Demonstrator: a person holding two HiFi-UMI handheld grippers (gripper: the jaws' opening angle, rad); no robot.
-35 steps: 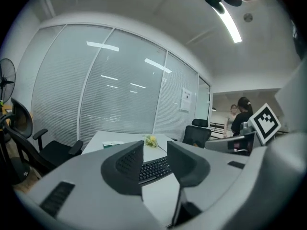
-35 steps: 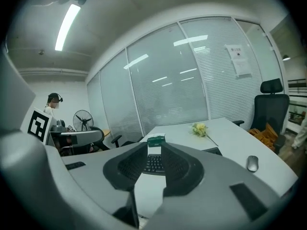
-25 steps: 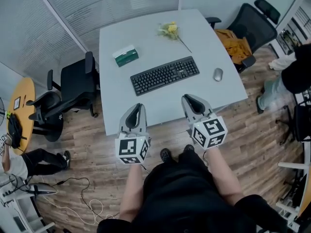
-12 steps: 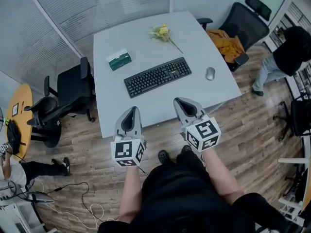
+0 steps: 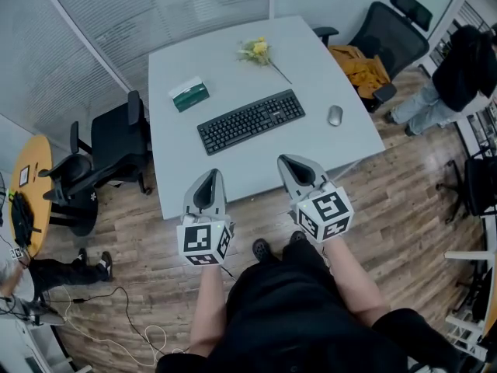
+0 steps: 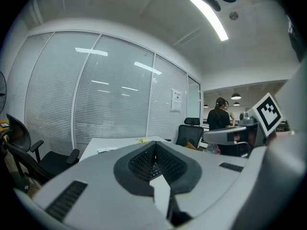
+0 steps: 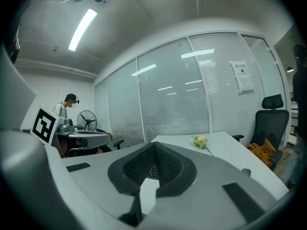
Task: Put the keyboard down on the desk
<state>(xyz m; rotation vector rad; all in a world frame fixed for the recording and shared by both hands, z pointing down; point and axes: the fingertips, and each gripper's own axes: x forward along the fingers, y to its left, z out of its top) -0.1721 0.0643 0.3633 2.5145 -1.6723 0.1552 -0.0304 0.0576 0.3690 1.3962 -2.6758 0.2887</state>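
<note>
Overhead, head view: keyboard (image 5: 250,121) lies flat on the desk (image 5: 330,155), apart from both tongs. Print on the green box (image 5: 189,94) is too small to read. Left gripper (image 5: 209,177) and right gripper (image 5: 291,163) hover at the near edge.

Left gripper view: jaws together, empty, blocking the keyboard; wall notice (image 6: 177,99) illegible.

Right gripper view: jaws together, empty; wall notice (image 7: 242,76) illegible.

Keyboard (image 5: 250,121): key legends too small to read. Green box (image 5: 189,95): print illegible. Person (image 5: 454,72): cut off by right frame edge.
</note>
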